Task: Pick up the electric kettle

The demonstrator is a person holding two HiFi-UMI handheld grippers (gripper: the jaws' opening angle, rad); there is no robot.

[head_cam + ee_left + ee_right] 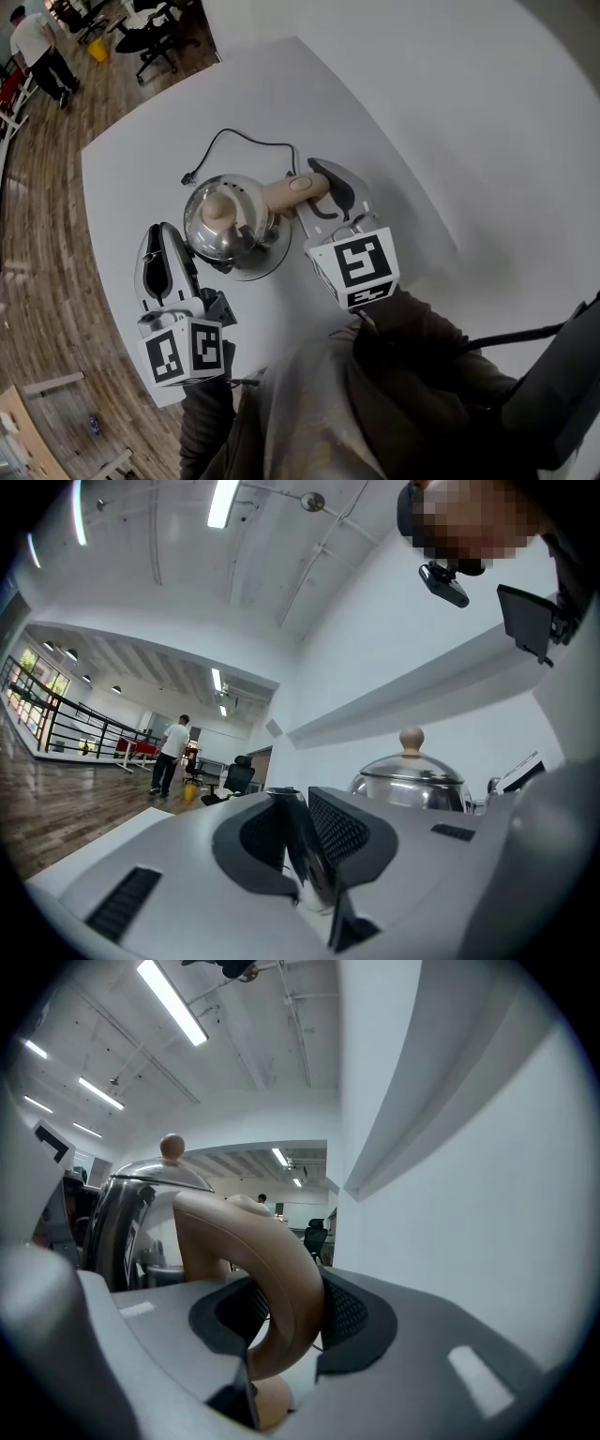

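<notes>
- The kettle (225,225), steel with a tan lid knob, stands on its round base (267,264) near the middle of the white tabletop (375,112). It looks level and not yet lifted.
- Its tan handle (291,190) sticks out toward the right of the head view, so it is the natural place to take hold, clear of the metal body.
- The right gripper (317,183) lies level, with one finger on each side of the handle. In the right gripper view the fingers are clamped on the handle's curved grip, which fills the space between the pads.
- The hold sits partway along the curve rather than at the tip. I judge that this keeps the weight close and limits tipping when the kettle comes up.
- The left gripper (159,234) rests at the lower left of the kettle, just beside it but apart from it. Its fingers are drawn close together with nothing between them, so it seems to be waiting, perhaps to steady the base.
- A black cord (239,136) runs from the base toward the upper left and lies loose on the tabletop. It belongs to the base, so it should not hinder a straight lift.
- The likely next move is a slow, vertical raise. If the grip is too light, the heavy body could turn about the handle.
</notes>
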